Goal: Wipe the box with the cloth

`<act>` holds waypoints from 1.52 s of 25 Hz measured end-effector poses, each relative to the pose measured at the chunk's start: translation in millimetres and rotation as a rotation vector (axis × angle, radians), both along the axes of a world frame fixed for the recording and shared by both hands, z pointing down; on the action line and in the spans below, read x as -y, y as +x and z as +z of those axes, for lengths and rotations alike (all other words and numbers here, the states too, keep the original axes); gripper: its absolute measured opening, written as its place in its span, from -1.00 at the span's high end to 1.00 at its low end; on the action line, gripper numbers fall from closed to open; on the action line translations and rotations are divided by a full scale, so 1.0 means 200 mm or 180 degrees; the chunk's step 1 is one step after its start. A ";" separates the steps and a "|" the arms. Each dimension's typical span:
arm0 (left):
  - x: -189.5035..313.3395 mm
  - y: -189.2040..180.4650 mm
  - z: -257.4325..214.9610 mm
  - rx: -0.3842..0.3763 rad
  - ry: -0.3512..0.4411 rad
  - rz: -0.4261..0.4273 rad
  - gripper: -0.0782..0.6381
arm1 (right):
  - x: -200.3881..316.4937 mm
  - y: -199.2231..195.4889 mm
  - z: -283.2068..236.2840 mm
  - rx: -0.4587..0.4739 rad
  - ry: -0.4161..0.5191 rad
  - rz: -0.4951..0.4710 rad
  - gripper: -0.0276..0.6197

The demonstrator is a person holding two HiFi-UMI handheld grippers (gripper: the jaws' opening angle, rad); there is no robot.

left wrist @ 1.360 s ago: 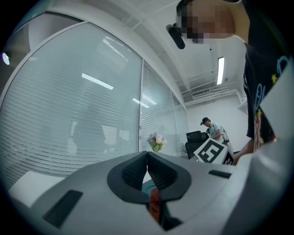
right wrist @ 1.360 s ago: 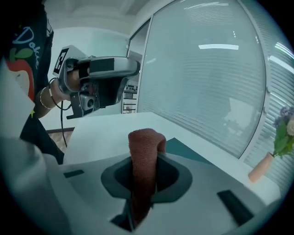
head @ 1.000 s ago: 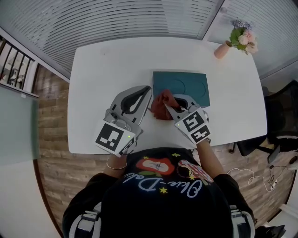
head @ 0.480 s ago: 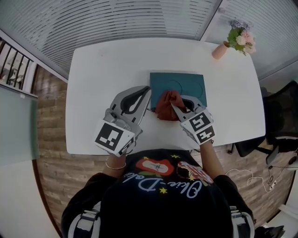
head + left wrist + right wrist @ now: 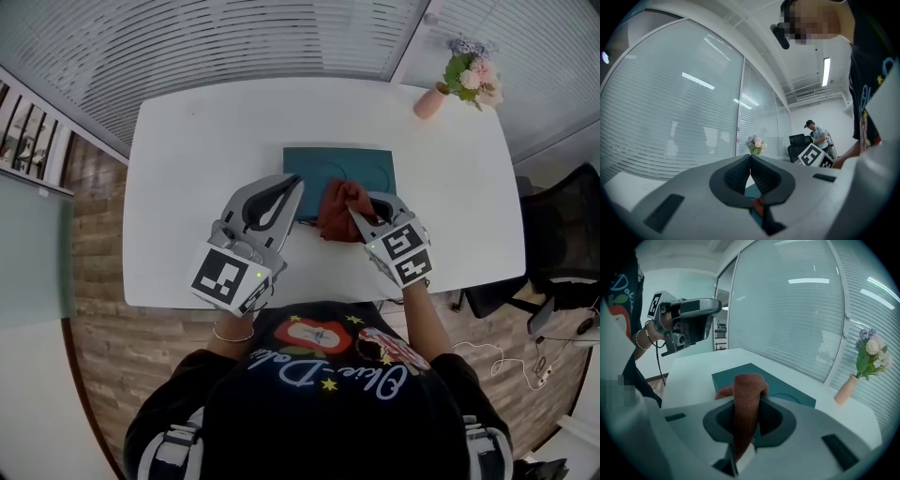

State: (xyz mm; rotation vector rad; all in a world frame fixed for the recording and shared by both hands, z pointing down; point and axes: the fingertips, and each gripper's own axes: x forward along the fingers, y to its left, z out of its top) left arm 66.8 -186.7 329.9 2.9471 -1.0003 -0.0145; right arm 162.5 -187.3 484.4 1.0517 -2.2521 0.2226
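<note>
Box (image 5: 330, 165): flat, teal, lying mid desk (image 5: 187, 141), long side parallel to near edge. Cloth (image 5: 339, 208), rust-red, bunched over the box's near-right part, hanging past its near edge. R gripper (image 5: 366, 211) has its jaws clamped on a fold of the cloth, rest bulging out front. L gripper (image 5: 295, 183) has jaws pressed together w/ nothing between, tip by the box's near-left corner; contact w/ box can't be told.

Risks:
- Box looks unpinned, so a wipe stroke may shove it across the desk instead of cleaning.
- Cloth is balled up, so small contact patch and patchy wipe.
- Thin fold in jaws may pull out under drag.

Vase w/ flowers (image 5: 433, 101) at far-right corner, well apart, low risk.
</note>
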 end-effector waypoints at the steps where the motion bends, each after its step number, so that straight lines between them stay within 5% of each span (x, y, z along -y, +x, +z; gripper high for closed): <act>1: -0.01 0.01 0.00 0.0000 0.0000 -0.0019 0.77 | 0.00 0.01 0.00 0.0000 -0.0004 -0.0001 0.74; 38: -0.22 0.07 -0.02 0.0212 -0.0018 -0.0728 0.77 | -0.03 0.57 0.01 0.0044 0.0034 0.0188 0.74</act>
